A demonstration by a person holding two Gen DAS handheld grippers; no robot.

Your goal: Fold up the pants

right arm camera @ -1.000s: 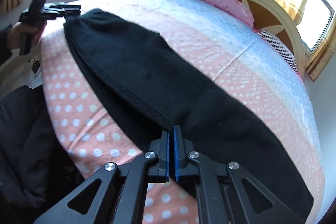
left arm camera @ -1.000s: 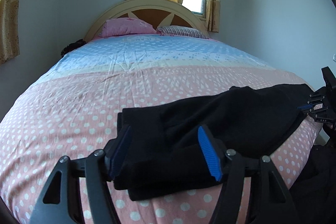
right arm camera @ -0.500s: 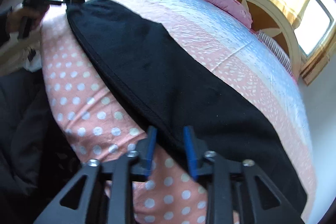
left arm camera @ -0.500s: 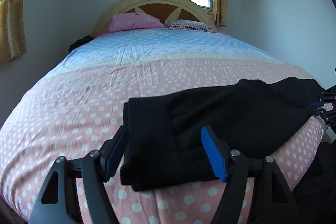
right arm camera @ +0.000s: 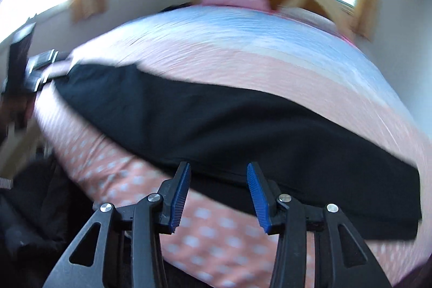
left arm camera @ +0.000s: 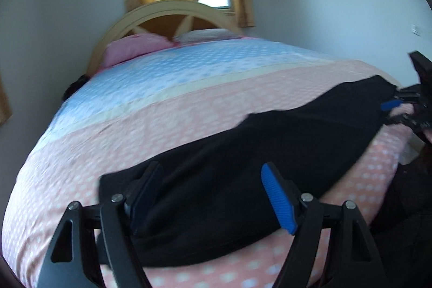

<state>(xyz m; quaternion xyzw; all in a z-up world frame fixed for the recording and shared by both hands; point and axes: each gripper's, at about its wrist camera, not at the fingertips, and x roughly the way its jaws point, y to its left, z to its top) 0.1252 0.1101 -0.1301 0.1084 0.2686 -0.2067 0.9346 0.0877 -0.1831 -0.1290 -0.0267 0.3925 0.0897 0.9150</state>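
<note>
Black pants are laid lengthwise along the bed edge at 6 o'clock. Both grippers, left and right, are spread wide and grasp nothing. If only the top layer is pinched, an uneven fold may result.

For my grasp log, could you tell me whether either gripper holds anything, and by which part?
Nothing is held: the left gripper and right gripper both stand open beside the long black fabric pants.
</note>
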